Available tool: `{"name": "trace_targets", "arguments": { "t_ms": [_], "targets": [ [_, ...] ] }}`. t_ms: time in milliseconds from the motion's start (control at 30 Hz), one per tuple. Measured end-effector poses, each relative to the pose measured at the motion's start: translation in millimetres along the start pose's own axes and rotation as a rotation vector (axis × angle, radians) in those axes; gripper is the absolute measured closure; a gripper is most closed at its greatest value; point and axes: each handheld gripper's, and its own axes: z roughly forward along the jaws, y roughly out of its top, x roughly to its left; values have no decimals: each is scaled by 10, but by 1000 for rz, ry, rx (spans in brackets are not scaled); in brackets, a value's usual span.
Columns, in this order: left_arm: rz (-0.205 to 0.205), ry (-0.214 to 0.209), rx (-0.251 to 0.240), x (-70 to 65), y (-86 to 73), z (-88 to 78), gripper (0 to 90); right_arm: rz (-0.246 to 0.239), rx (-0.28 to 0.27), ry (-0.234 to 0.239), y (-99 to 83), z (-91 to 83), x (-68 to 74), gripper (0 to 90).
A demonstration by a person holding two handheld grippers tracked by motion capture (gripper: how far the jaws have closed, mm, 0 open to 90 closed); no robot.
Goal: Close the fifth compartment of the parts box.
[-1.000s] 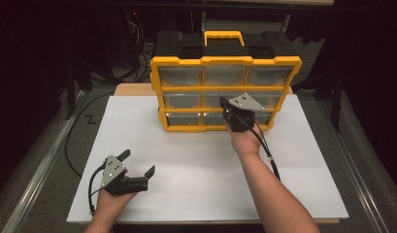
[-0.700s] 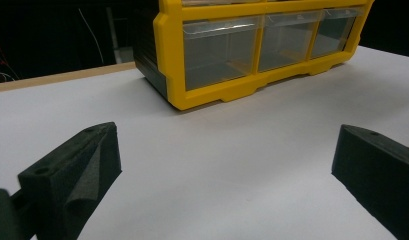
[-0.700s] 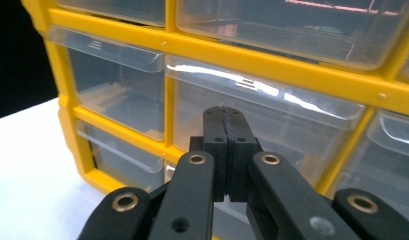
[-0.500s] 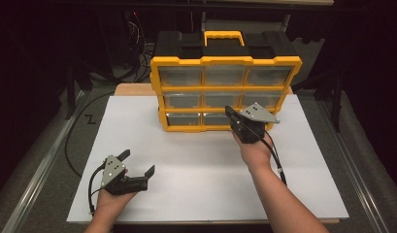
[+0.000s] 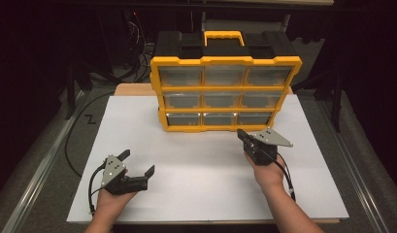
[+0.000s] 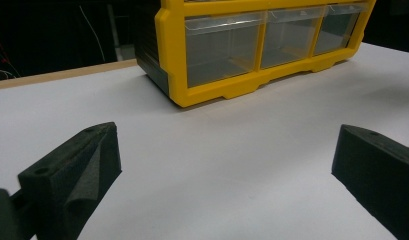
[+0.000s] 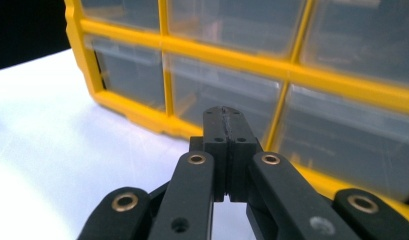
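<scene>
High view: right tool (image 5: 244, 135), jaws shut and empty, has drawn back from the drawer cabinet (image 5: 225, 92) and lowered; drawers look closed. Left tool (image 5: 137, 162) rests wide open, empty, on white surface (image 5: 196, 165). Cabinet stands at surface's far side.

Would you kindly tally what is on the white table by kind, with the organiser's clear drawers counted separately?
Yellow organiser: 1
Clear drawers in its front: 9, three rows of three
Handheld grippers: 2, the left gripper with jaws open, the right gripper with jaws shut
Total: 12
</scene>
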Motion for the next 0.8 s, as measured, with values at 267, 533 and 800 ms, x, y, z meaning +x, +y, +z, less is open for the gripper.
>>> {"name": "trace_targets", "arguments": {
  "t_ms": [267,533,800],
  "targets": [
    [-2,-5,1,-1,1,-6,1,34,10,12,-281,-279,-99,900],
    [-10,-5,1,11,0,-16,1,45,9,-17,-450,-629,-278,893],
    [-5,-6,7,3,-3,-7,1,61,25,-5,-551,-732,-294,777]
  ]
}}
